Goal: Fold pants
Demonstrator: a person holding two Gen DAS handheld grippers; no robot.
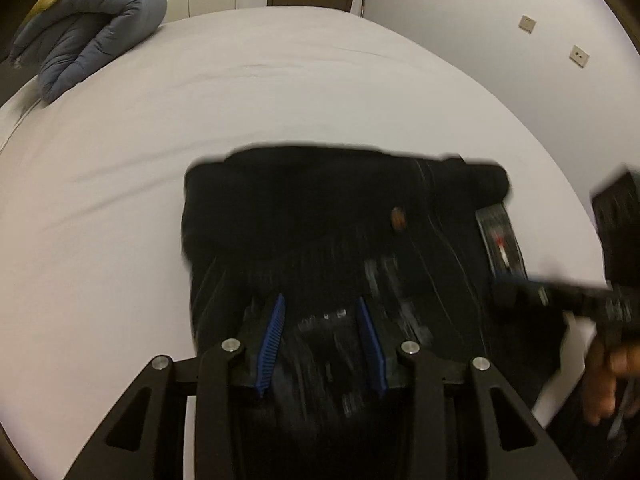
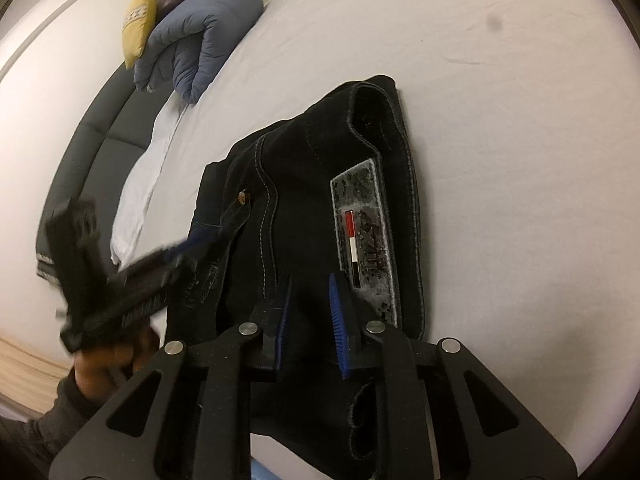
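Looking at black pants (image 1: pixel 320 220), lying folded in a thick pile on the white bed (image 1: pixel 200 120), near its edge. Seeming soft but heavy, thick like jeans, not slippery, not breakable. Likely bending slowly and keeping a fold well. Best taking hold at a thick folded edge, not at the label (image 2: pixel 364 232). Hovering just over the pile with the left gripper (image 1: pixel 322 320), fingers spread wide, pinching nothing. Doing the same with the right gripper (image 2: pixel 310 308). Leaving the blue blanket (image 1: pixel 92 28) far off.

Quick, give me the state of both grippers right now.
Left gripper: open, fingers apart over the black pants, gripping nothing.
Right gripper: open, over the folded pants by the waistband label, holding nothing.
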